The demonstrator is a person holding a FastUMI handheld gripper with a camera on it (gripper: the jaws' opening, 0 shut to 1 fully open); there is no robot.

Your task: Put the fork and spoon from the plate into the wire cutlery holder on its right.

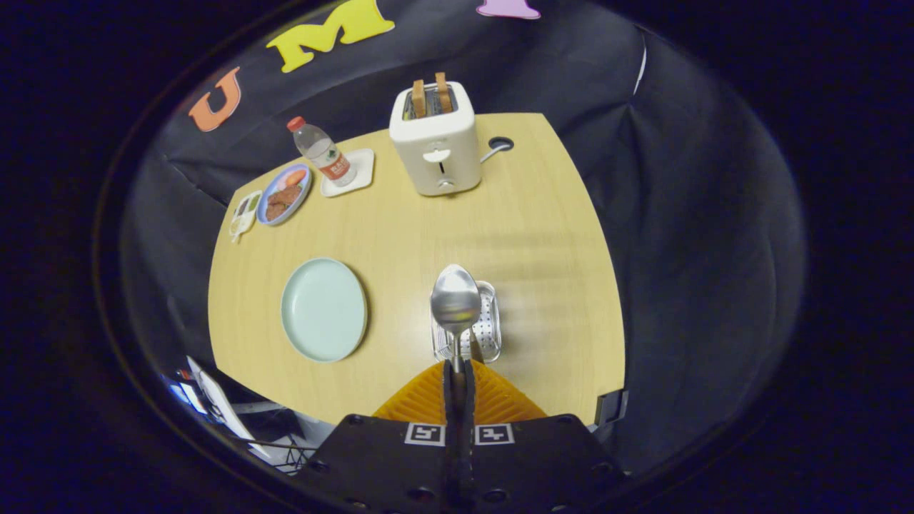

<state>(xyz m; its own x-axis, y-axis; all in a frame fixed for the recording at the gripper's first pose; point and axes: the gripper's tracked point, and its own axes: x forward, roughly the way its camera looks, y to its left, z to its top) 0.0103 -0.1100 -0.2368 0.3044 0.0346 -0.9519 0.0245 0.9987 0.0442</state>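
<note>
Your tongs [458, 368] are clamped on the spoon [455, 300] by its handle, bowl end forward, hanging over the wire cutlery holder [487, 330] right of the emptied plate [323, 309] on the table [400, 235]. Tip the spoon upright, centre it over the opening, lower steadily, then release.

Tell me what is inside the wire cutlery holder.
The wire cutlery holder shows its perforated floor; something thin leans inside, possibly the fork. The spoon, held by the shut gripper, covers its left part.
</note>
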